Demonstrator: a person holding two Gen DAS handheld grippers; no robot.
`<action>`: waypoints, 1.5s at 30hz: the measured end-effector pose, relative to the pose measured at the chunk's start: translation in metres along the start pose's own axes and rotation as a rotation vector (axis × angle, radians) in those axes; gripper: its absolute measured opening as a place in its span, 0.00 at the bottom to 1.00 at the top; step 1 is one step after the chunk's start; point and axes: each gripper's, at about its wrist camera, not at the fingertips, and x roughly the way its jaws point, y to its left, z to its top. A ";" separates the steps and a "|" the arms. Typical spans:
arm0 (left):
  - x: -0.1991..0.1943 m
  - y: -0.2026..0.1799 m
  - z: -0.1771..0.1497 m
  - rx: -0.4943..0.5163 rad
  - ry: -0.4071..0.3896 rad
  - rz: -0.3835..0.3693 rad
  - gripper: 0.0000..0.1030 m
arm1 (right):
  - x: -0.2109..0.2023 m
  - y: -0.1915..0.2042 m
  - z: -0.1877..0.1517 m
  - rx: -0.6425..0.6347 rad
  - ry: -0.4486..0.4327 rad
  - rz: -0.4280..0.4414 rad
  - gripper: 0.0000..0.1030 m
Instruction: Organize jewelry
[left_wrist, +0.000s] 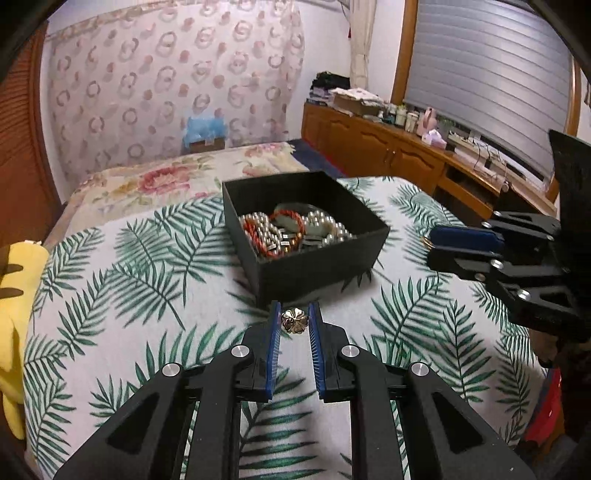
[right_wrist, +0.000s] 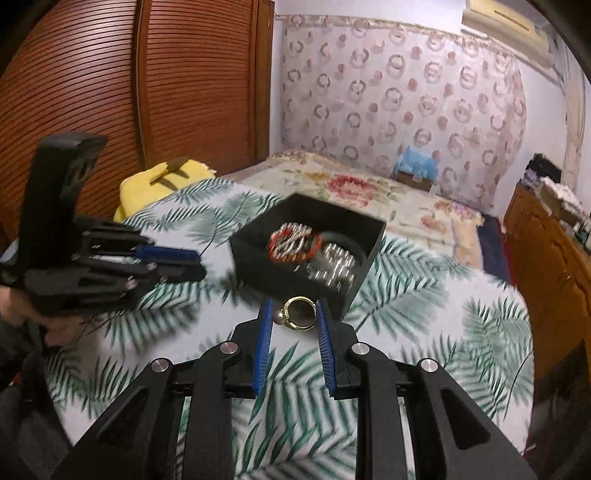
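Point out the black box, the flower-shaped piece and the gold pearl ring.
black box (left_wrist: 317, 271), left wrist view, on its front outer wall.
flower-shaped piece (left_wrist: 294, 320), left wrist view, on its petals' centre.
gold pearl ring (right_wrist: 300, 313), right wrist view, on the band's near rim.

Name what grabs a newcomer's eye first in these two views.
The black box mid-bedspread, heaped with pearl strands and a red bracelet. Just before it, the left gripper holds a small gold flower piece between its blue fingers; the right gripper holds a gold pearl ring.
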 end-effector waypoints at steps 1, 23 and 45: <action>-0.001 0.001 0.001 -0.002 -0.006 0.000 0.14 | 0.002 0.000 0.004 -0.002 -0.005 -0.003 0.25; 0.014 0.010 0.061 0.001 -0.061 0.022 0.14 | 0.050 -0.037 0.028 0.113 -0.016 -0.017 0.26; -0.005 -0.006 0.059 -0.011 -0.122 0.146 0.93 | -0.012 -0.037 0.019 0.139 -0.114 -0.063 0.27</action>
